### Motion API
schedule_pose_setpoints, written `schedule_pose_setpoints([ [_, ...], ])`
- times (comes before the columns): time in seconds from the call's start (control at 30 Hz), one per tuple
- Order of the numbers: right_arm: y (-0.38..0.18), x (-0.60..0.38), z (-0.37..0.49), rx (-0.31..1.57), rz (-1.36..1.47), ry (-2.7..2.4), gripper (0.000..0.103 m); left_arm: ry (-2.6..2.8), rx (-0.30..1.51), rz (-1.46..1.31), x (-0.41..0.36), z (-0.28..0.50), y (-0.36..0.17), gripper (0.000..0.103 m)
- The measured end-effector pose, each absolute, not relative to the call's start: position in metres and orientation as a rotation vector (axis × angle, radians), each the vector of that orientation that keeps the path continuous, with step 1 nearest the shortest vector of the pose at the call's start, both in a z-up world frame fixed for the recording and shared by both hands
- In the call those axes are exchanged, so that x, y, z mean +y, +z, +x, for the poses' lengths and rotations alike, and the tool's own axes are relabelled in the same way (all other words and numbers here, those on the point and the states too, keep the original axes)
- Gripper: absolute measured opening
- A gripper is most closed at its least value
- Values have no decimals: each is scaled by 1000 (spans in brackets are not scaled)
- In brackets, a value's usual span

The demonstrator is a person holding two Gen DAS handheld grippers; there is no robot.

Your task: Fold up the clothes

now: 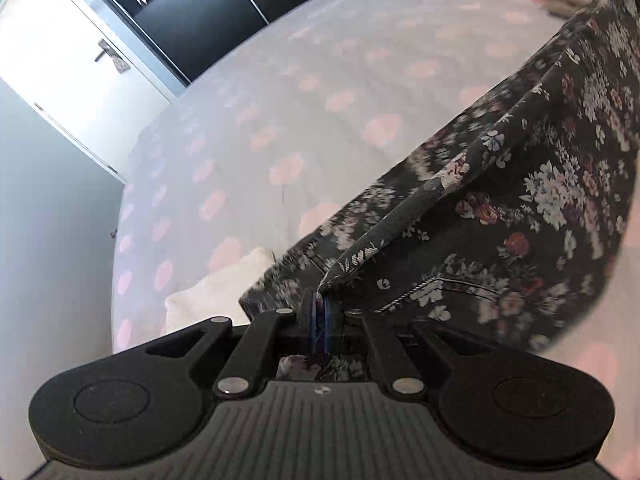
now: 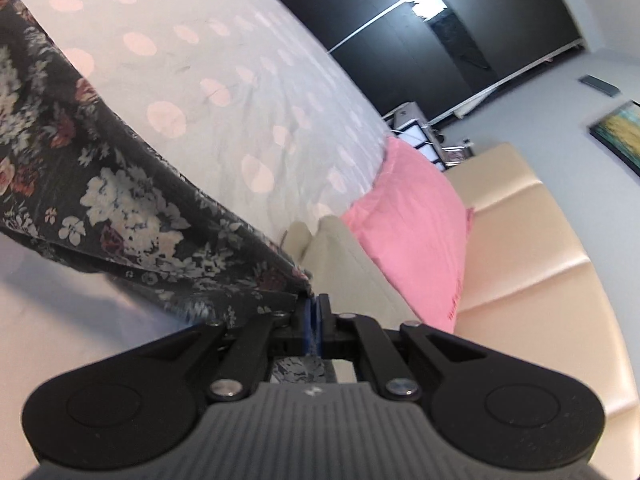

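Gripping dark floral garment above spotted bedsheet — left gripper, right gripper, both clenched on its edge.

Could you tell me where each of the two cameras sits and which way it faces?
Left wrist: on the left gripper, looking down its fingers across the spotted bedsheet towards a white door; only the gripper shows, shut on the floral garment.
Right wrist: on the right gripper, facing the pink pillow and cream headboard; only the gripper shows, shut on the floral garment.
Shared: garment, bedsheet, pink pillow, dark wardrobe.
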State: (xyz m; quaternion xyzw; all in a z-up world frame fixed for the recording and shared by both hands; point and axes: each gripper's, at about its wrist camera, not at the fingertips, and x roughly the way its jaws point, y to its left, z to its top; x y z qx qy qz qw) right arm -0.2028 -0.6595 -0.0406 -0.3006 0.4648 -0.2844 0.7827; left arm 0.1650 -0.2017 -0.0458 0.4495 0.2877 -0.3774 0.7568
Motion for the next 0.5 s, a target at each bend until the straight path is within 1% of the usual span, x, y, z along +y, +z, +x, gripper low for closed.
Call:
schedule_pose_setpoints([
  [0.23,-83,-703,-115,1150,-697,-566,3,-812,676,1075,-263,227,-101,2],
  [0.33,-106,-717,-88,1202,-708,-564,3,-807,692,1094,-279,247,-128,3],
  [0.5,-142,-731,-60,1274,-727,-552,3,-799,704,1088,-290,265,-158,3],
])
